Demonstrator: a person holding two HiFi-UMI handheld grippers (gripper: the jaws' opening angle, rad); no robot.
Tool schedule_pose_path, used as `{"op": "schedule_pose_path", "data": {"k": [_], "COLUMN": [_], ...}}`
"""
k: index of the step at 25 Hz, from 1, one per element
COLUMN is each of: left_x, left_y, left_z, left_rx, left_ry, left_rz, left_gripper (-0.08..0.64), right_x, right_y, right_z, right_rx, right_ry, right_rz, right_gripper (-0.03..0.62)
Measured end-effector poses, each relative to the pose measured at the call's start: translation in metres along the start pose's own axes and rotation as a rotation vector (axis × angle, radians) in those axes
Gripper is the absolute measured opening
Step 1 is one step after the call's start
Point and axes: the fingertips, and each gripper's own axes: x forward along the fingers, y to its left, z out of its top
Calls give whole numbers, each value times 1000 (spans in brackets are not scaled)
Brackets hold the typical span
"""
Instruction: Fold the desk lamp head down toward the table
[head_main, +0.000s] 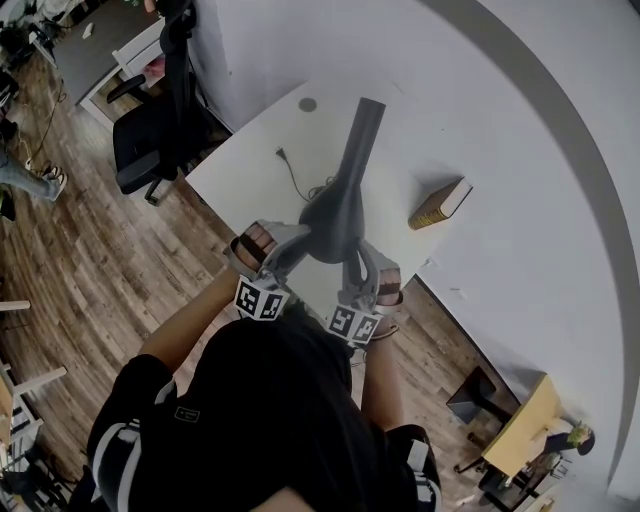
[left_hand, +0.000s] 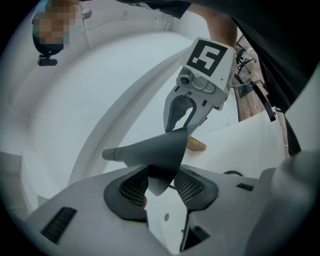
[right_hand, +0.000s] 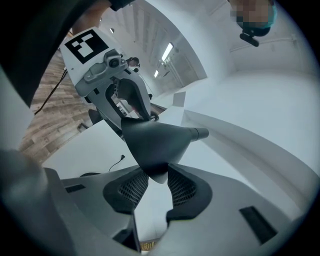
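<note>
Head view first: where was the lamp head (head_main: 335, 215)?
— Raised over the near part of the white table (head_main: 250, 160), on its dark arm (head_main: 360, 135), which ran away toward the table's far edge. I stood right at it, with a gripper on either side.
— What did your left gripper (head_main: 300, 238) have?
— In the left gripper view the shade's thin rim dipped down between my two pads (left_hand: 134, 189). They sat against it, so those jaws held the lamp head, set fairly wide.
— And the right gripper (head_main: 352, 255)?
— The right gripper view showed much the same. The dark rim came down between my pads and met both as far as I could see, so I held the lamp head there too, from the opposite side. Each gripper looked across the shade at the other.
— Anything else on the table?
— A book (head_main: 440, 203) lay well apart to the right, and a black cable (head_main: 292, 178) lay behind the lamp head
</note>
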Motion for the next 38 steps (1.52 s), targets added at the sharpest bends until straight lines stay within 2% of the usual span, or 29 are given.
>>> {"op": "schedule_pose_path", "data": {"k": [21,29,38], "left_x": [26,31,37], "left_y": [-17,-22,-24], "left_z": [-26,-32,-38], "left_rx": [123,147,153], "left_ry": [67,86,90], "left_rz": [118,152,155], "left_gripper": [170,172,173], "right_x": [26,31,38], "right_y": [15,20,24], "right_z": [-25,-30,-34], "right_rx": [-94,-118,-129], "right_ry": [-6,-6,-5], "right_rz": [-30,-33,-33], "right_gripper": [147,153,160]}}
